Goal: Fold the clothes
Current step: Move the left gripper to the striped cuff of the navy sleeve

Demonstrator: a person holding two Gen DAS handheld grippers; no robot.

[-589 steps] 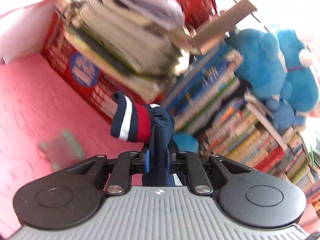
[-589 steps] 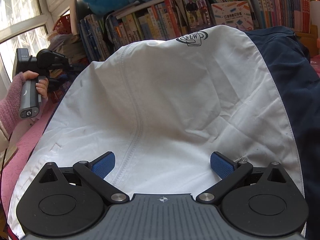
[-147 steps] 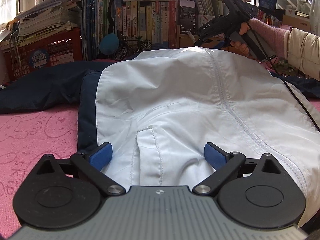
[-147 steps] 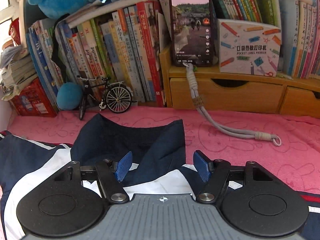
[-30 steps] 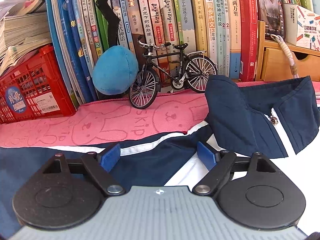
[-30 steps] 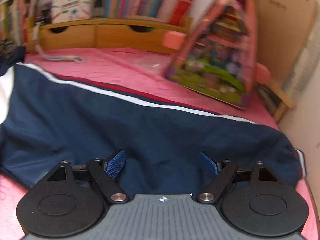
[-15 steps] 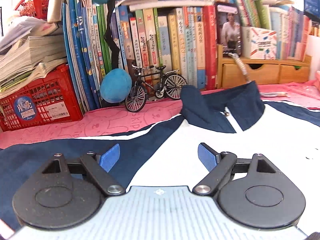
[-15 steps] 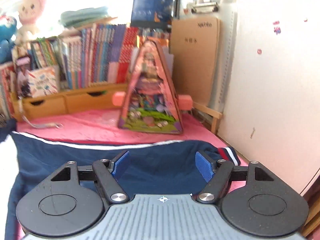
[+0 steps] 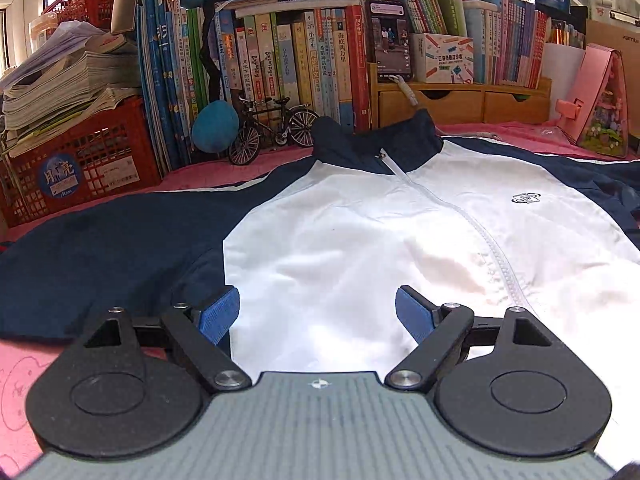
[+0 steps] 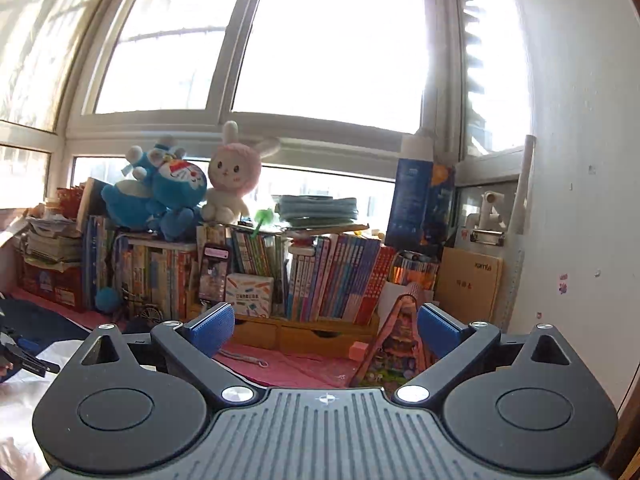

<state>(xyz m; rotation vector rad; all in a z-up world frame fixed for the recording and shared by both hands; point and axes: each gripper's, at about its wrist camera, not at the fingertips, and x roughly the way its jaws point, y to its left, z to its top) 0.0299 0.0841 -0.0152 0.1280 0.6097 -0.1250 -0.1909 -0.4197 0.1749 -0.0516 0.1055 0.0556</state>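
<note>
A jacket (image 9: 360, 240) with a white front, navy sleeves and a navy collar lies spread flat and zipped on the pink mat (image 9: 200, 172). My left gripper (image 9: 318, 312) hovers over its lower front, open, with nothing between its blue pads (image 9: 220, 314). In the right wrist view, my right gripper (image 10: 324, 328) is lifted off the cloth and points almost level at the bookshelf. Its jaws are opening, and they hold nothing. Only a strip of the jacket (image 10: 20, 412) shows at that view's lower left.
A row of books (image 9: 300, 60) lines the back, with a red crate (image 9: 80, 160) of papers at the left. A model bicycle (image 9: 272, 128), wooden drawers (image 9: 460, 104), a phone (image 9: 390, 40) and a pink toy house (image 9: 600, 112) also stand there. A wall (image 10: 568, 200) closes the right side.
My left gripper drew back from the collar, so the whole jacket front now shows. My right gripper rose off the navy sleeve, tilted up toward shelf and window, and its jaws spread wider.
</note>
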